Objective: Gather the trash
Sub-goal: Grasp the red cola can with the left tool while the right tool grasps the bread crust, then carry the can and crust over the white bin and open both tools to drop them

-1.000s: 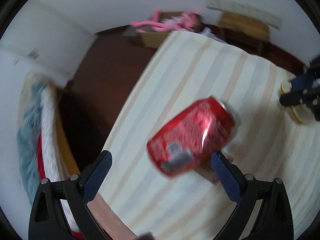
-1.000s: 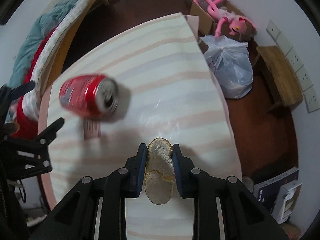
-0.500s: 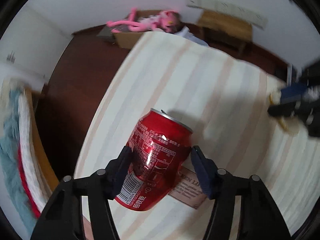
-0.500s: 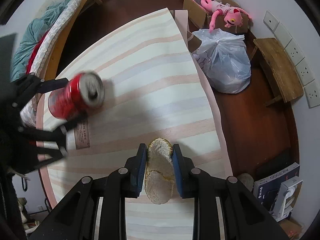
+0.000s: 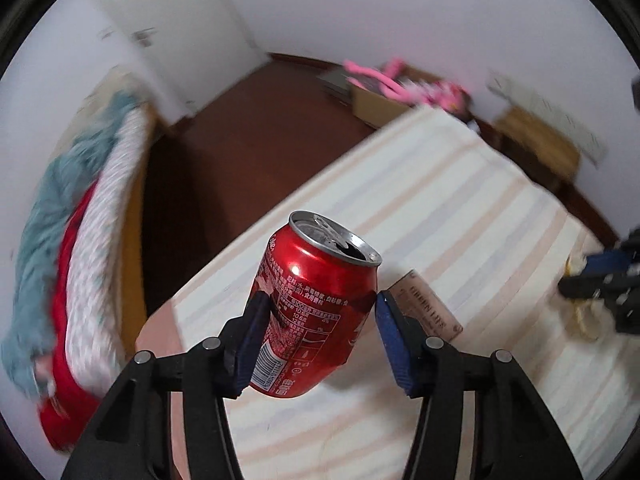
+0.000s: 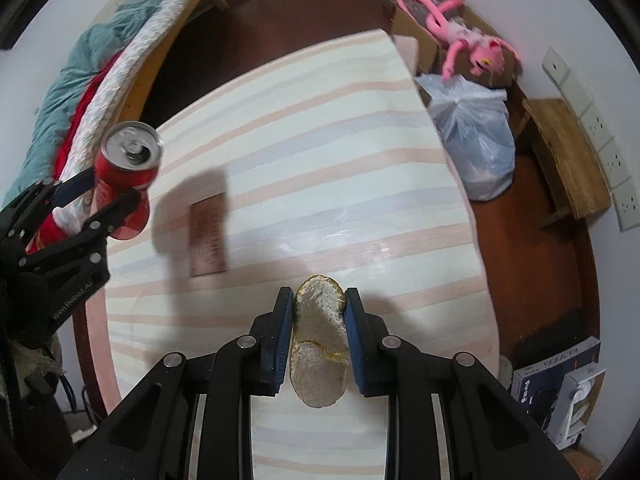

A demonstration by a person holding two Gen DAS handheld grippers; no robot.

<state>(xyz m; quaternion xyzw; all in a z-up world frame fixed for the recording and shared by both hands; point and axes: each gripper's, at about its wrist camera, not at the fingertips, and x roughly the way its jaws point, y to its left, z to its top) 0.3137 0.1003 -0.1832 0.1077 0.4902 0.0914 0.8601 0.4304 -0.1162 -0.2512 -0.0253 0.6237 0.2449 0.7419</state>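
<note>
Trash in both grippers, can newly lifted

Left gripper [image 5: 318, 312] has raised the can [image 5: 316, 308] off the worktop [image 6: 320, 160], fingers clamped; right gripper [image 6: 319, 312] stays clamped on peel [image 6: 319, 340].

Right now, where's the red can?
The red can is clamped in the left gripper, lifted off the striped table at its bed-side edge, left of the brown card in the right wrist view.

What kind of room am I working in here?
Most likely a bedroom in a home: a bed piled with bedding, a pink plush toy on a cardboard box, and a table with a striped cloth.
</note>
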